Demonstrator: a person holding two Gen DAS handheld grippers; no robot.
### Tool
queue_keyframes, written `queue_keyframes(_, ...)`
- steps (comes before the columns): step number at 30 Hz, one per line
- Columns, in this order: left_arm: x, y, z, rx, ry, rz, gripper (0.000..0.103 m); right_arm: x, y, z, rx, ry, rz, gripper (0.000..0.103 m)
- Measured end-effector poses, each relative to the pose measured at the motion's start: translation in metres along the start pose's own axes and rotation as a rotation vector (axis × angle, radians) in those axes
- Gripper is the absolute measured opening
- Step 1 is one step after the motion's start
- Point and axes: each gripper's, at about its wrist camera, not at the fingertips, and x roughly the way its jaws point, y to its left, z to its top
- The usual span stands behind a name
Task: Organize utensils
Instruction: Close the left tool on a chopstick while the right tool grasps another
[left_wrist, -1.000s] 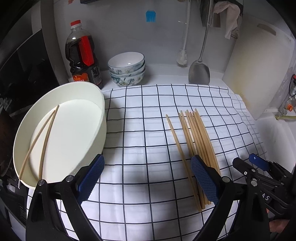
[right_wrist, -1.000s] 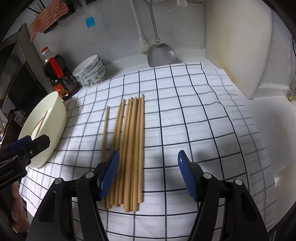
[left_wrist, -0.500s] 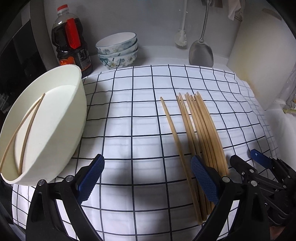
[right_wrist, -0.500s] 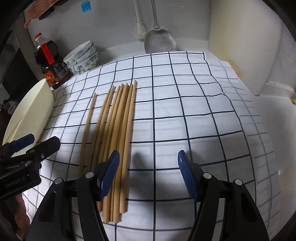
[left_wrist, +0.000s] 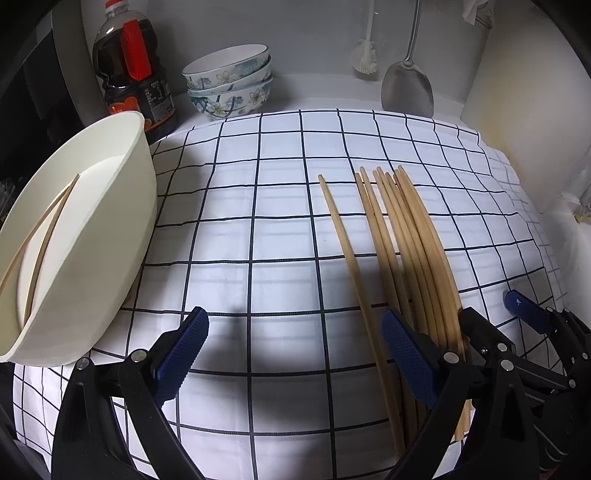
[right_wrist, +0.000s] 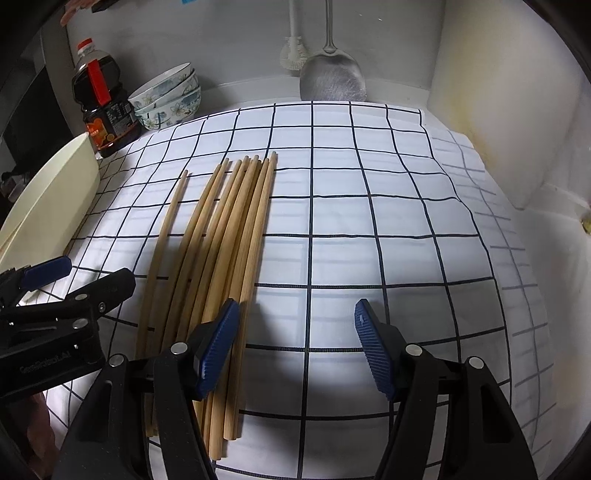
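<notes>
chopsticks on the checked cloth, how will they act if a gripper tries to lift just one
The chopsticks look thin, round and stiff, so one would likely roll or slip between the pads. They lie packed side by side, so neighbours would probably shift. The soft cloth may hinder getting under one.

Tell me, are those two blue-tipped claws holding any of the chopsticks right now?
No, nothing is held. The left gripper and right gripper both hover open above the checked cloth; the chopsticks lie loose on it.

Left gripper body: faint embossed lettering, illegible; bottle label unreadable.
</notes>
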Motion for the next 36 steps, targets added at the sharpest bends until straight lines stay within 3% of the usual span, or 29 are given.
queue_keyframes(13, 0.012, -0.004, 0.001, 0.002, 0.016, 0.02, 0.093, 0.006, -0.013, 0.002, -0.02, 0.003, -0.051, 0.062)
queue_keyframes(24, 0.027, -0.006, 0.002, -0.022, 0.036, 0.017, 0.094, 0.012, -0.016, 0.007, -0.03, -0.028, -0.039, 0.062)
queue_keyframes(27, 0.027, -0.007, 0.003, -0.023, 0.027, 0.013, 0.089, 0.015, -0.014, 0.011, -0.043, -0.033, -0.032, 0.062)
queue_keyframes(31, 0.025, -0.013, 0.007, -0.001, 0.016, 0.004, 0.069, 0.018, -0.013, 0.016, -0.048, -0.032, -0.022, 0.062)
queue_keyframes(36, 0.023, -0.022, 0.01, 0.03, 0.011, -0.014, 0.046, 0.019, -0.007, 0.019, -0.066, -0.032, -0.007, 0.047)
